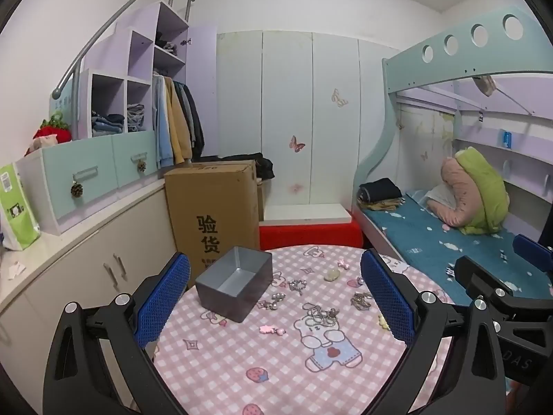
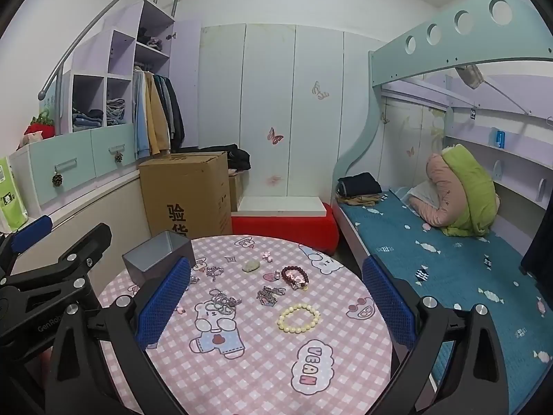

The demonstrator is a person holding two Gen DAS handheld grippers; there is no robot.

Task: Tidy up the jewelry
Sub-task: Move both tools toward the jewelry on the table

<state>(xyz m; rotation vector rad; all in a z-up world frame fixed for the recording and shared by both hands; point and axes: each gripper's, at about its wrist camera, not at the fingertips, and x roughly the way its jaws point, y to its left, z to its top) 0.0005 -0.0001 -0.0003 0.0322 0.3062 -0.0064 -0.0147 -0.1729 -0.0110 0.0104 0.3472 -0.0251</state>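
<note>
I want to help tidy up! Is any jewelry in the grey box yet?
No, the grey box looks empty inside, and the silver chain lies on the table.

The left gripper (image 1: 274, 299) hangs with jaws spread wide and nothing between them above a round table (image 1: 249, 373) in a pink checked cloth. On it stands an empty grey box (image 1: 235, 283). Right of the box lie a silver chain (image 1: 319, 313), small charms (image 1: 297, 285) and a pale stone (image 1: 331, 275); a cardboard carton (image 1: 212, 207) stands behind the box.

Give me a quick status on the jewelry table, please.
Both claws, left and right, open, empty. Grey box empty; jewelry loose on tablecloth. Nothing in the way.
</note>
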